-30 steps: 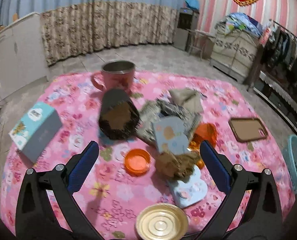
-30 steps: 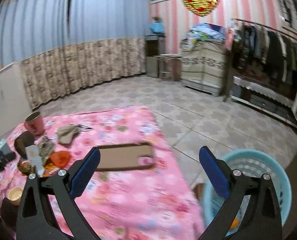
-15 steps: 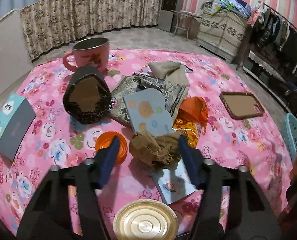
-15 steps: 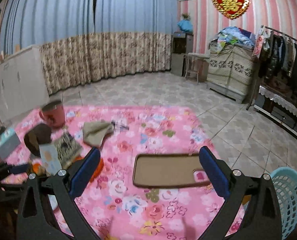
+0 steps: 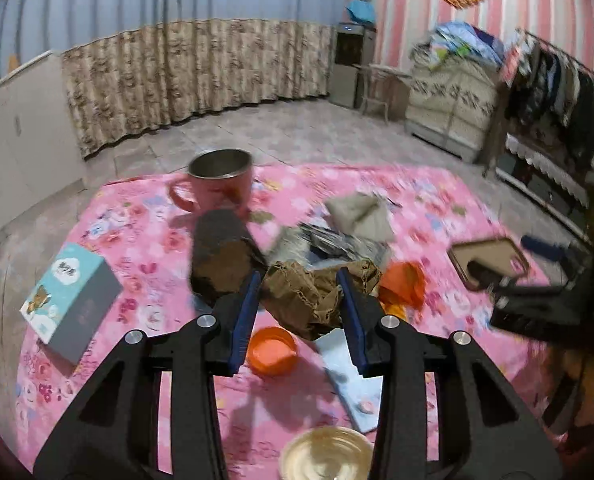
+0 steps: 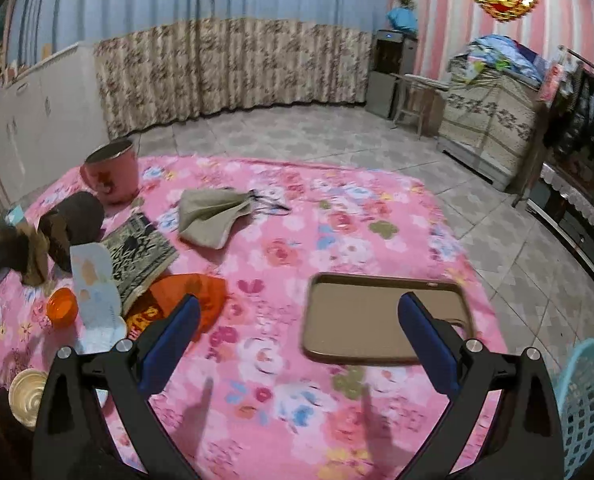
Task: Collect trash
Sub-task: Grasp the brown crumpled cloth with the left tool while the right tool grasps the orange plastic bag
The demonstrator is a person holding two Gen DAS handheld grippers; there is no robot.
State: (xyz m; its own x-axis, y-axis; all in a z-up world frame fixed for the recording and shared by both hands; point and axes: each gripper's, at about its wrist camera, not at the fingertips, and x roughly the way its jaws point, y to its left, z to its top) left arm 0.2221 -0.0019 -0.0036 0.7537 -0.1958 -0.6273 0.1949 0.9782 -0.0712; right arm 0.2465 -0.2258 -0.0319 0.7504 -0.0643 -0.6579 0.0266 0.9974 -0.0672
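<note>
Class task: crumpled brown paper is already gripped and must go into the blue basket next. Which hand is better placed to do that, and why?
Left. The left tongs are shut on the crumpled brown paper, lifted off the pink cloth. The right tongs are open and empty above the brown tray, though the blue basket stands nearer them.

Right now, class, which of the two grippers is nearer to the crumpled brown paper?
Left. The left gripper is shut on the crumpled brown paper, pads pressing both sides. The right gripper hangs open over the pink cloth beside the brown tray, well away from it.
</note>
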